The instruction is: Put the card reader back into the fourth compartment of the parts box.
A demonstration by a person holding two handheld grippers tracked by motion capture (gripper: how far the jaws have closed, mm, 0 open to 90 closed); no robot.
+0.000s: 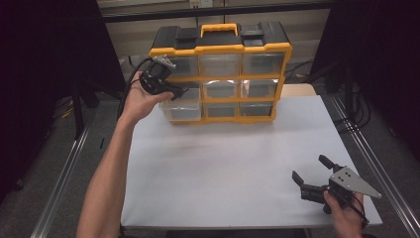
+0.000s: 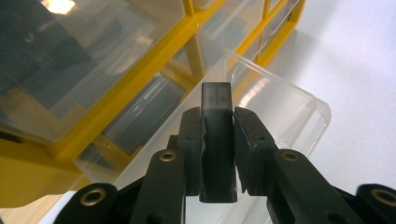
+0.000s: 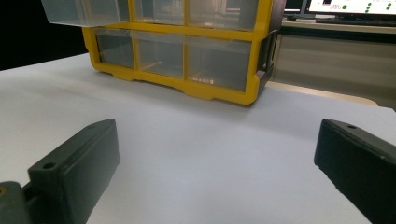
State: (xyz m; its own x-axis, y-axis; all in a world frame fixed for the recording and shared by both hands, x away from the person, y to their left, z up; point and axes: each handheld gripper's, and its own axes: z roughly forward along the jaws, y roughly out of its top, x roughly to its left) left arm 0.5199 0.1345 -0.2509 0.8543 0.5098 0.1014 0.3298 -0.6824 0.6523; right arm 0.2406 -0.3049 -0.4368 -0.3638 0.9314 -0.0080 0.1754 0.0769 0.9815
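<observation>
The left gripper [image 2: 217,140] has its jaws closed on a small dark rectangular block [image 2: 215,100] and holds it above the pulled-out clear drawer [image 1: 182,105] in the left column of the yellow organiser cabinet [image 1: 220,49], which stands at the far edge of the white table [image 1: 223,163]. By my assessment the carry is done, while the release into the drawer and the closing of the drawer remain outstanding. The right gripper [image 1: 311,174] rests near the table's near right corner, jaws spread wide and holding nothing, well apart from the cabinet.
</observation>
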